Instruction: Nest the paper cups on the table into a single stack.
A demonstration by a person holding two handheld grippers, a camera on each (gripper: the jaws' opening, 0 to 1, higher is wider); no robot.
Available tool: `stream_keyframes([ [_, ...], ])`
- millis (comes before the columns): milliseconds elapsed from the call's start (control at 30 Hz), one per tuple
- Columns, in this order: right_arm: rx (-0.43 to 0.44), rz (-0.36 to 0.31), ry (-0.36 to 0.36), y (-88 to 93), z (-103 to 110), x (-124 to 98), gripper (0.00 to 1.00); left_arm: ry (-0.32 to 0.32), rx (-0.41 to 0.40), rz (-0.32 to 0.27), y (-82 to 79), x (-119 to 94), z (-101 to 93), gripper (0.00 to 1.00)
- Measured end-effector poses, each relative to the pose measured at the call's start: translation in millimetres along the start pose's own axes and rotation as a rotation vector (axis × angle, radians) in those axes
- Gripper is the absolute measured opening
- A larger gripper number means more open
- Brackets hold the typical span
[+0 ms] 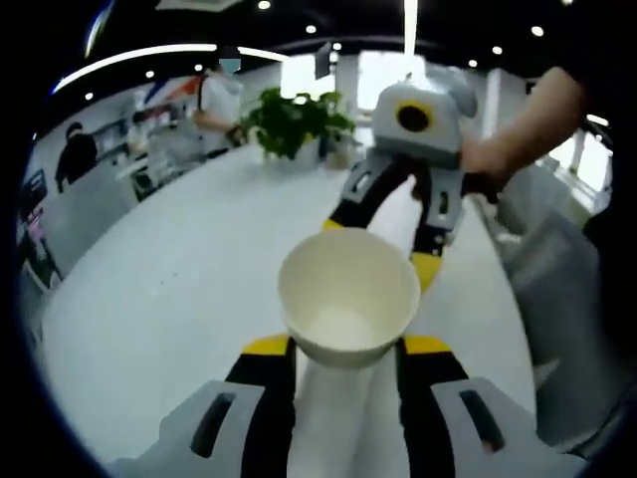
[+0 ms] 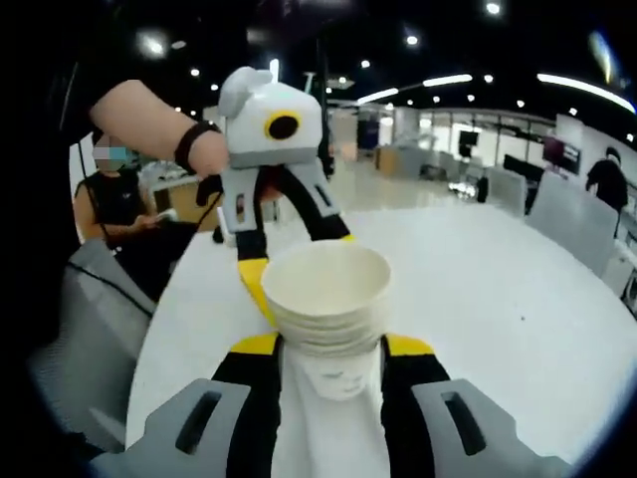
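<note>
- While both tongs face each other over the white worktop (image 1: 159,299), each has a white paper cup item clamped between its yellow-tipped jaws
- Left tongs (image 1: 346,346): jaws closed in against the lower wall of a single paper cup (image 1: 348,299); cup upright, open mouth up, inside bare and white
- Right tongs (image 2: 328,346): jaws closed in on a stack of paper cups (image 2: 328,304); several rims show nested one inside another at the top of the stack, exact count not readable; a small dark print on the lower wall
- In the left gripper view the right tongs (image 1: 388,244) sit just beyond the single cup, a hand (image 1: 488,159) on their body; the stack is hidden behind the single cup there
- In the right gripper view the left tongs (image 2: 264,274) sit just beyond the stack, held by a hand (image 2: 209,149) with a dark wristband; the single cup cannot be made out there
- Single cup and stack are near each other; touching or apart cannot be told
- Beyond the single cup, at the far edge of the worktop: a potted green plant (image 1: 294,124)
- People stand and sit beyond the worktop
</note>
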State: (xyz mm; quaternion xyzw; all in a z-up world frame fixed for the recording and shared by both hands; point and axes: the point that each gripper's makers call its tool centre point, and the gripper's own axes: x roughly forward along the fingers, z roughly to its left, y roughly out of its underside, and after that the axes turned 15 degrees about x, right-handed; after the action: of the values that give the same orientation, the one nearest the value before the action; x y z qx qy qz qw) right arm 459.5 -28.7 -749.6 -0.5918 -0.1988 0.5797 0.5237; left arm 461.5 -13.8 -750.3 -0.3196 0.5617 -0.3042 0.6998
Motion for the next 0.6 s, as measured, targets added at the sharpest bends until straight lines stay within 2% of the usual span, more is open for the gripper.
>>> stream_keyframes([
  [100,-0.004,0.009,0.007,0.6,-12.0,3.1,0.35,-0.008,0.022,0.003,1.8,5.8,9.1,0.38],
  [267,0.017,0.018,0.015,6.1,-31.0,10.4,0.35,-0.001,-0.003,0.019,11.2,18.3,24.9,0.38],
  [600,0.027,0.051,0.012,14.3,-43.7,20.7,0.35,0.017,-0.015,0.047,25.3,29.5,33.4,0.38],
])
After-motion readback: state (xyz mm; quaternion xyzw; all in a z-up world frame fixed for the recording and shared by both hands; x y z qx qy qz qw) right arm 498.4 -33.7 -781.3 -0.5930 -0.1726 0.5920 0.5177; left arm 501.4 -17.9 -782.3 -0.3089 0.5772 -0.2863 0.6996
